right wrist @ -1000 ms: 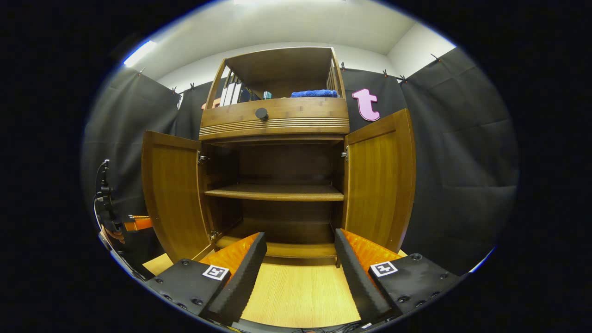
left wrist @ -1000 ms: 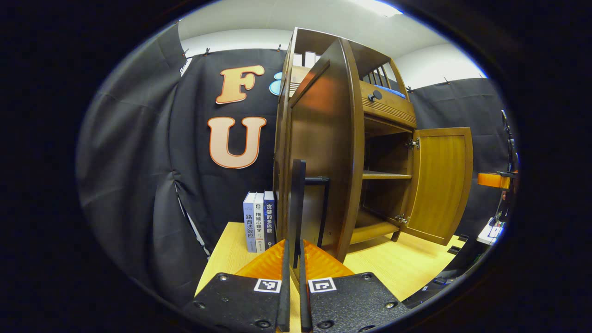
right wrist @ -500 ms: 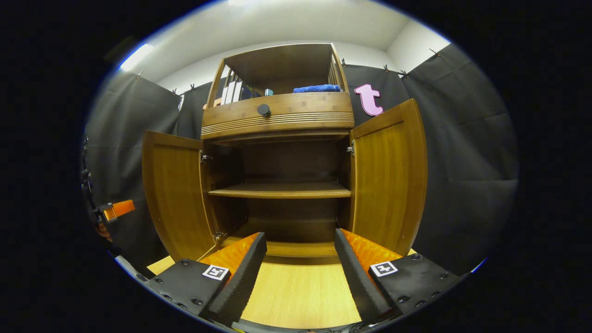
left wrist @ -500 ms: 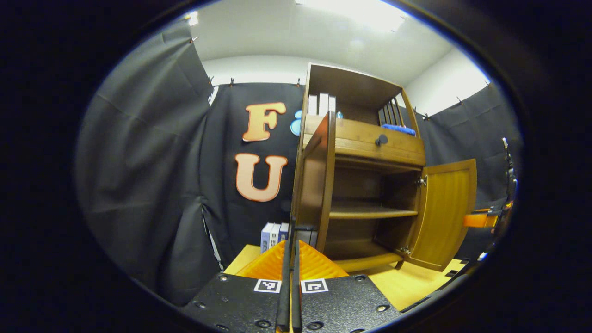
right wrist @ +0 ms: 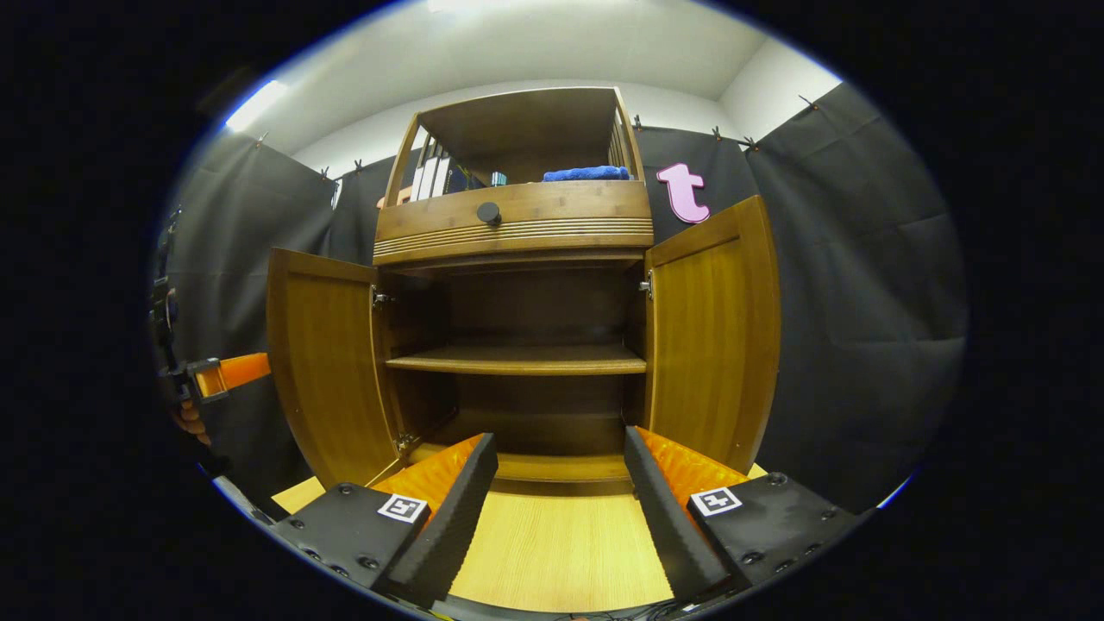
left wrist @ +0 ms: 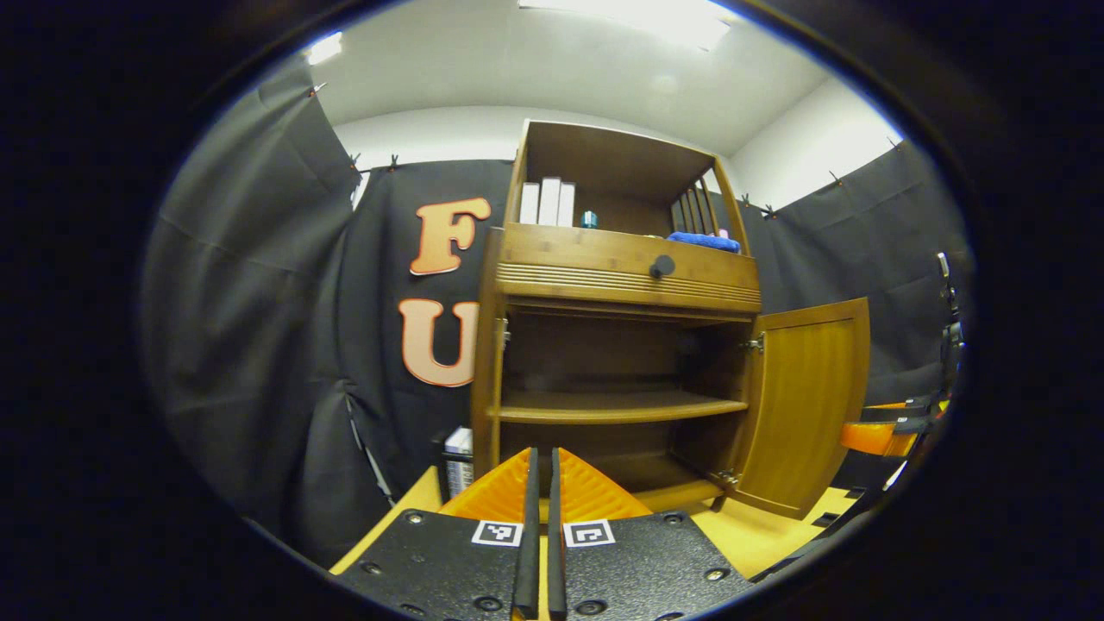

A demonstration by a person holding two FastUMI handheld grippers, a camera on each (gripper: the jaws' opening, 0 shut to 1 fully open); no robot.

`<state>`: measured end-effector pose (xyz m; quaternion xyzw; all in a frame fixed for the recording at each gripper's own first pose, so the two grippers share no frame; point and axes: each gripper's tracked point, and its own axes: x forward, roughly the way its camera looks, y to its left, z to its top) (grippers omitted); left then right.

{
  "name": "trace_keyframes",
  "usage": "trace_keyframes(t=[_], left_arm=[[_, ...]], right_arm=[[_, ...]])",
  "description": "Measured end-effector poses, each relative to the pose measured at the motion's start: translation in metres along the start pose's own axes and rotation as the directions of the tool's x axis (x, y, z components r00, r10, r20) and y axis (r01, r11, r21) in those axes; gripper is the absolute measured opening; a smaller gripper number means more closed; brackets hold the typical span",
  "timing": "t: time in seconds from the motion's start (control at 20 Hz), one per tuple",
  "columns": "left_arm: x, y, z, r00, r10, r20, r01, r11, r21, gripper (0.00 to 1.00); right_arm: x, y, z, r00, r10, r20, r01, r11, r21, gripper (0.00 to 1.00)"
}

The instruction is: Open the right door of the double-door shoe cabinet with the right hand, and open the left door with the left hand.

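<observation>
Left gripper [left wrist: 540, 483] now off left door [right wrist: 323, 362], fingers closed

place: recording booth | cues: black cloth walls [right wrist: 862, 259]; shoe cabinet [right wrist: 517, 224] on wooden table [right wrist: 561, 552]

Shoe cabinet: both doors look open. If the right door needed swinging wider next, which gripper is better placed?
Right, probably. The right gripper is open, facing the shoe cabinet, with the right door just beyond its right finger. The left gripper is shut and sits beyond the left door.
</observation>
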<state>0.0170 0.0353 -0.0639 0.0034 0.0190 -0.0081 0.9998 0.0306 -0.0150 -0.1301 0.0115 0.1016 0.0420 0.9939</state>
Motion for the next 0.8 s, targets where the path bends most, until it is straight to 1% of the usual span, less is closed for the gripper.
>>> trace_keyframes(t=[0.05, 0.1, 0.15, 0.2, 0.25, 0.3, 0.35, 0.4, 0.5, 0.55, 0.6, 0.65, 0.7, 0.8], left_arm=[[0.005, -0.011, -0.008, 1.000, -0.018, -0.016, 0.018, 1.000, -0.026, 0.04], [0.009, -0.020, -0.014, 0.999, -0.028, -0.029, 0.026, 0.998, -0.053, 0.04], [0.015, -0.028, -0.019, 0.999, -0.029, -0.037, 0.027, 0.997, -0.070, 0.00], [0.018, -0.033, -0.023, 0.999, -0.028, -0.040, 0.025, 0.997, -0.077, 0.06], [0.021, -0.036, -0.025, 0.999, -0.031, -0.040, 0.027, 0.996, -0.080, 0.07], [0.023, -0.041, -0.026, 0.999, -0.040, -0.038, 0.036, 0.996, -0.085, 0.10], [0.024, -0.045, -0.028, 0.998, -0.049, -0.037, 0.045, 0.995, -0.089, 0.08], [0.024, -0.047, -0.030, 0.998, -0.052, -0.039, 0.049, 0.995, -0.089, 0.22], [0.026, -0.046, -0.032, 0.998, -0.046, -0.037, 0.043, 0.996, -0.073, 0.29], [0.025, -0.047, -0.032, 0.998, -0.050, -0.034, 0.047, 0.997, -0.062, 0.35], [0.025, -0.049, -0.031, 0.998, -0.051, -0.030, 0.050, 0.997, -0.053, 0.45], [0.024, -0.051, -0.031, 0.998, -0.055, -0.027, 0.054, 0.998, -0.045, 0.53], [0.022, -0.054, -0.031, 0.998, -0.063, -0.025, 0.062, 0.997, -0.040, 0.56], [0.020, -0.055, -0.029, 0.998, -0.068, -0.017, 0.067, 0.997, -0.025, 0.56]], right_arm=[[-0.003, -0.003, 0.000, 1.000, -0.010, 0.002, 0.010, 1.000, -0.009, 0.89], [-0.006, -0.007, 0.001, 1.000, -0.021, 0.005, 0.021, 1.000, -0.015, 0.90], [-0.009, -0.011, 0.002, 0.999, -0.031, 0.009, 0.031, 0.999, -0.017, 0.89], [-0.011, -0.012, 0.002, 0.999, -0.038, 0.012, 0.039, 0.999, -0.014, 0.89], [-0.014, -0.013, 0.001, 0.999, -0.043, 0.013, 0.043, 0.999, -0.012, 0.89], [-0.015, -0.015, 0.001, 0.999, -0.047, 0.014, 0.047, 0.999, -0.012, 0.92], [-0.017, -0.016, 0.001, 0.999, -0.051, 0.014, 0.052, 0.999, -0.013, 0.94], [-0.019, -0.018, -0.001, 0.998, -0.056, 0.012, 0.056, 0.998, -0.015, 0.96], [-0.021, -0.021, -0.001, 0.998, -0.062, 0.014, 0.062, 0.998, -0.011, 0.96], [-0.023, -0.023, -0.001, 0.998, -0.065, 0.015, 0.065, 0.998, -0.008, 0.96], [-0.031, -0.031, 0.007, 0.997, -0.069, 0.016, 0.069, 0.998, -0.005, 0.95], [-0.032, -0.033, 0.006, 0.997, -0.072, 0.016, 0.072, 0.997, -0.003, 0.95], [-0.031, -0.034, 0.006, 0.997, -0.074, 0.019, 0.074, 0.997, 0.000, 0.95], [-0.029, -0.039, 0.003, 0.997, -0.082, 0.014, 0.082, 0.997, 0.011, 0.95]])
